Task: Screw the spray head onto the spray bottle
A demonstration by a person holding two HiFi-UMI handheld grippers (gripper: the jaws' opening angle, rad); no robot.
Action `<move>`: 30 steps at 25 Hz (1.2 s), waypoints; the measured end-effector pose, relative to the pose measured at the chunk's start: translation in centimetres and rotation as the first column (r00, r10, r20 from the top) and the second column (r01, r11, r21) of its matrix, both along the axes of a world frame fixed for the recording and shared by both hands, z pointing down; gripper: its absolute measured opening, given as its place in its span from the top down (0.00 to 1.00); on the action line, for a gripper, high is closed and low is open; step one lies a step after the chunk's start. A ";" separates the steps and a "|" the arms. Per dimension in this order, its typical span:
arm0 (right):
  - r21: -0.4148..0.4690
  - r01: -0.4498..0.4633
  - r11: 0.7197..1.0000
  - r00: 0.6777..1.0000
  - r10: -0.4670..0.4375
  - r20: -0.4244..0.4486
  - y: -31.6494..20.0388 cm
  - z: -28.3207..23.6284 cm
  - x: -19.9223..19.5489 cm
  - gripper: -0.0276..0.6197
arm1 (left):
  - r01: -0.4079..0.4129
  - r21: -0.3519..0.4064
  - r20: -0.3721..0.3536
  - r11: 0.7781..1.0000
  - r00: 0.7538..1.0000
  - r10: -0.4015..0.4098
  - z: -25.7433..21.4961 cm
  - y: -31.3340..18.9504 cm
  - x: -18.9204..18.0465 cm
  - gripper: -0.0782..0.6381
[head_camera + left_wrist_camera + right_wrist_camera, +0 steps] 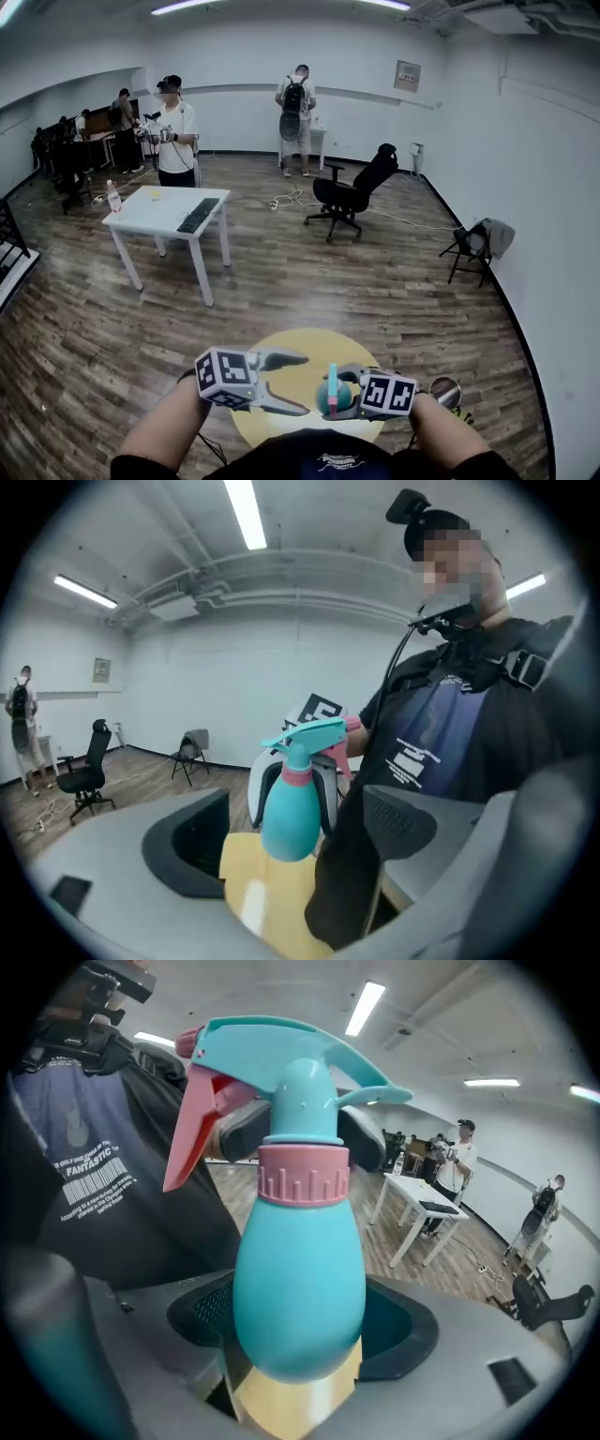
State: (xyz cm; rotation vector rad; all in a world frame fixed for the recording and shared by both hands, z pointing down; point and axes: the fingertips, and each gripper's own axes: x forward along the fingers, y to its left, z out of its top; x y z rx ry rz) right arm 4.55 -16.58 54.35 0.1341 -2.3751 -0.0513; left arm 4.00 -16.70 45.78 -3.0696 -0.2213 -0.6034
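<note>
Spray bottle (300, 1279), teal and upright, is clamped by its round body between the jaws of the right tool (298, 1335), over the yellow round desk (298, 360). Whether its base touches that desk I cannot tell. The teal spray head (281, 1049) sits on the bottle's neck, joined by a ribbed pink collar (303, 1174). Its pink trigger (192, 1133) points toward the person's dark shirt (84, 1185). The left tool (286, 382) faces the bottle from just beside it, its jaws spread wide, nothing between them and clear of the bottle. Farther back on the wood floor (375, 281) stand a white desk (169, 211) and a black office chair (352, 192).
</note>
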 end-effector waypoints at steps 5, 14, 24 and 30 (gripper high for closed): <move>-0.015 0.082 0.997 0.997 -0.082 -0.007 1.6 0.2 -1.5 0.35 | -0.069 0.095 -0.082 0.993 0.994 0.077 -0.5 2.5 4.3 0.43; -0.144 -0.151 0.978 0.965 0.178 0.194 -1.7 -2.1 -1.8 0.35 | 0.455 -0.107 -0.353 0.884 0.814 -0.461 -2.9 -1.4 5.1 0.66; 0.076 0.054 0.996 0.987 -0.042 -0.153 0.0 2.0 1.9 0.35 | -0.011 0.076 0.030 0.997 1.000 0.009 -0.2 0.8 0.5 0.29; 0.053 0.120 0.991 0.988 -0.114 -0.101 1.2 1.3 -0.5 0.35 | -0.072 0.148 -0.068 0.986 0.994 0.083 0.1 4.3 6.4 0.45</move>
